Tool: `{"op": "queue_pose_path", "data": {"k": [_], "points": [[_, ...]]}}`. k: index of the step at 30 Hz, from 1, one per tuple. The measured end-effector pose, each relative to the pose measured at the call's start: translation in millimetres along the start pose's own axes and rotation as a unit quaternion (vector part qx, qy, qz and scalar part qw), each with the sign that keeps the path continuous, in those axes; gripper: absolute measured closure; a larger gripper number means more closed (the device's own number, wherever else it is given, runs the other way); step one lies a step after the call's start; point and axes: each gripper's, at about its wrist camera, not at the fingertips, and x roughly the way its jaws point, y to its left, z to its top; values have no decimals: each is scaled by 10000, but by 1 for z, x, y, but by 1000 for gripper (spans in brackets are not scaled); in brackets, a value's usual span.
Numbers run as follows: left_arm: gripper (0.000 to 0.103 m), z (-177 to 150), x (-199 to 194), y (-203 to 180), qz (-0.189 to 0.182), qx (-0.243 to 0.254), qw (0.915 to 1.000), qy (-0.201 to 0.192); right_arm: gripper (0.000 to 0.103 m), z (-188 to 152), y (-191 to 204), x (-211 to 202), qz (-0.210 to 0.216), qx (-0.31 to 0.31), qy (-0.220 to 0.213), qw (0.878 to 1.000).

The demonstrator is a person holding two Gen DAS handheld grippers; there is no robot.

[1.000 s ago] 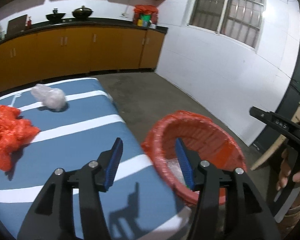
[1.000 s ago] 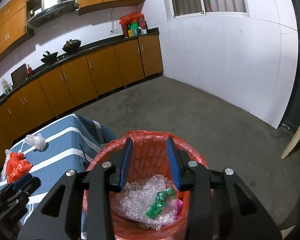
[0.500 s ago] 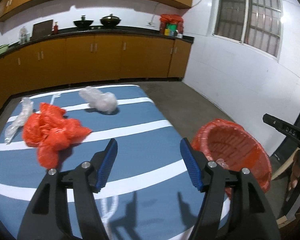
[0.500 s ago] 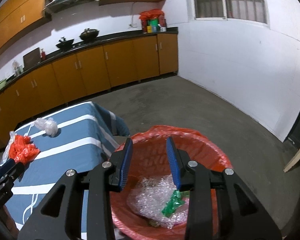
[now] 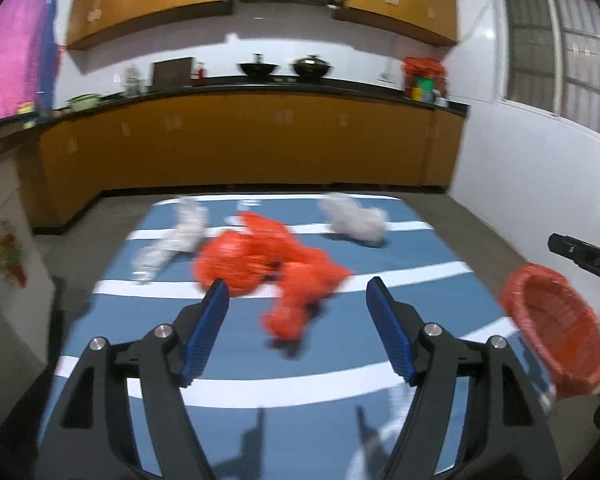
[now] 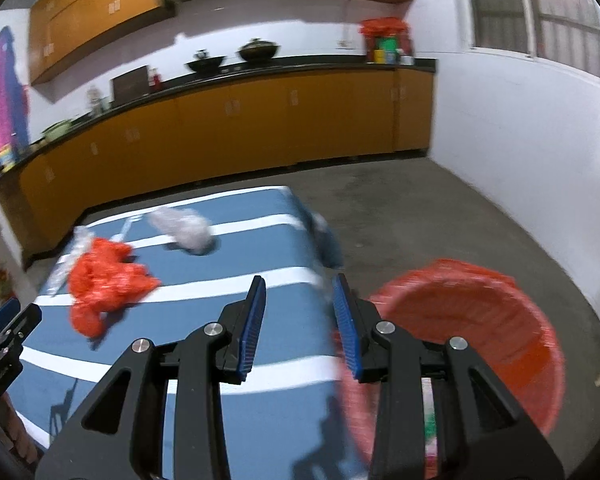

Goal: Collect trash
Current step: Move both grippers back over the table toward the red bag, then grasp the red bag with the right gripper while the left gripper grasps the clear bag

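Left tongs (image 5: 296,304) wide open, empty, aimed square at the orange bag (image 5: 268,260) on the tabletop (image 5: 420,276); the gap brackets the bag's near end, likely lining up a grab. Not touching it yet, as far as the blur allows.

Right tongs (image 6: 298,312) part open, narrower gap, nothing held, hanging over the tabletop edge next to the bin (image 6: 480,320). Probably idle while the left one works.

Trash left on the tabletop: orange bag in the middle, clear wrap (image 5: 168,240) just left of it, white wad (image 5: 356,220) further back and right. All three well apart from the bin, which stands on the floor off the tabletop's right edge, so each piece needs a carry across. Bin is lined in red and holds something green (image 6: 430,426) low inside; rest of its contents hidden by the right tongs.
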Motion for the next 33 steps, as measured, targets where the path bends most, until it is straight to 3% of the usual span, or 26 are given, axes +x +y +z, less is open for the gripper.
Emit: {"op": "queue_pose_path", "data": {"k": [2,13,20,25,33], "points": [[33,0,0,25,238,-179,9996,-2,59,0,23,8,199,-55,21,9998],[32,-3,0,121,1118,-872,9899,-45,58,-8,151,77,1201,-369,684,9897],[32,-6,10,148,1322,-1010,9861,33,45,-16,181,104,1106,-336,895,9893],[32,-4,19,152,1325,-1043,9857,72,45,-22,195,120,879,-426,1005,9901],[32,-4,34,146,1236,-1024,9869,141,46,-35,177,134,590,-498,1376,9875]]}}
